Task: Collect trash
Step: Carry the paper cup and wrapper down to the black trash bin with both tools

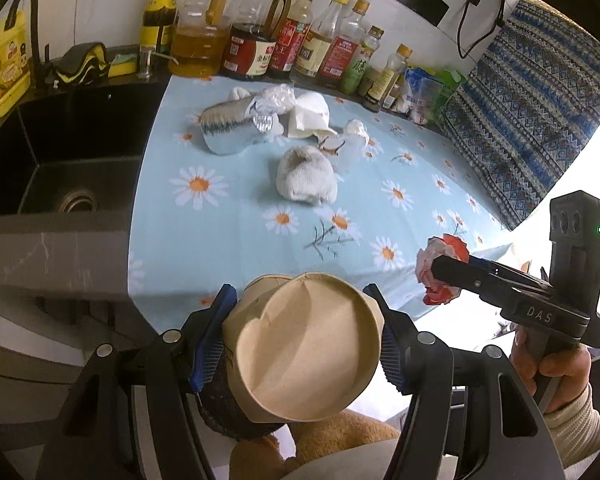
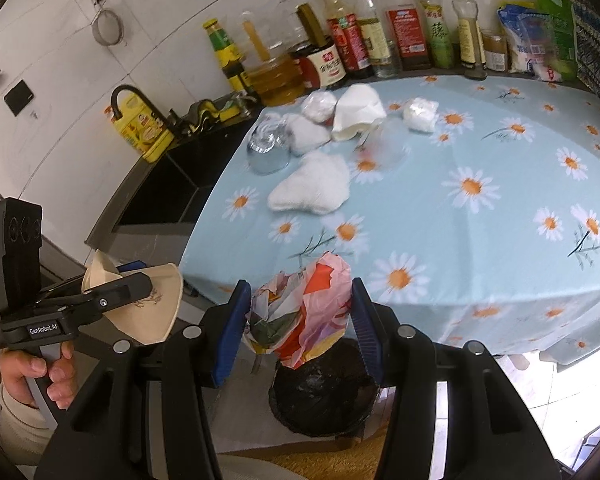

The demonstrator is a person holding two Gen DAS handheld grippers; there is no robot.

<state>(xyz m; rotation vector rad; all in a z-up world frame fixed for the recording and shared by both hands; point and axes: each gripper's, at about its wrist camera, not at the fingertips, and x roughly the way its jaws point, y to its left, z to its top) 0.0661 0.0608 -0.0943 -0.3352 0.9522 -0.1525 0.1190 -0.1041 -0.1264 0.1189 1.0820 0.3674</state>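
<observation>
Carrying two pieces at once | your left hand-held gripper (image 1: 306, 336) is clamped on the paper cup (image 1: 308, 344) | your right hand-held gripper (image 2: 300, 320) is clamped on the crumpled wrapper (image 2: 304, 312), just over the bin (image 2: 324, 396) below the counter (image 2: 500, 184) edge, likely for dropping | tissues (image 2: 312, 192) wait far on the counter.

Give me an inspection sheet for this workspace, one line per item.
Surface: light-blue daisy-print tablecloth.
Job's things: crushed beige paper cup; crumpled pink-and-orange plastic wrapper; black-lined trash bin below the wrapper.
Clutter: white crumpled tissues, overturned clear glass, row of condiment bottles.
Grippers: left gripper jaws shut on cup; right gripper jaws shut on wrapper.
Cables: black cable on wall.
Surroundings: black sink, white tiled wall.
</observation>
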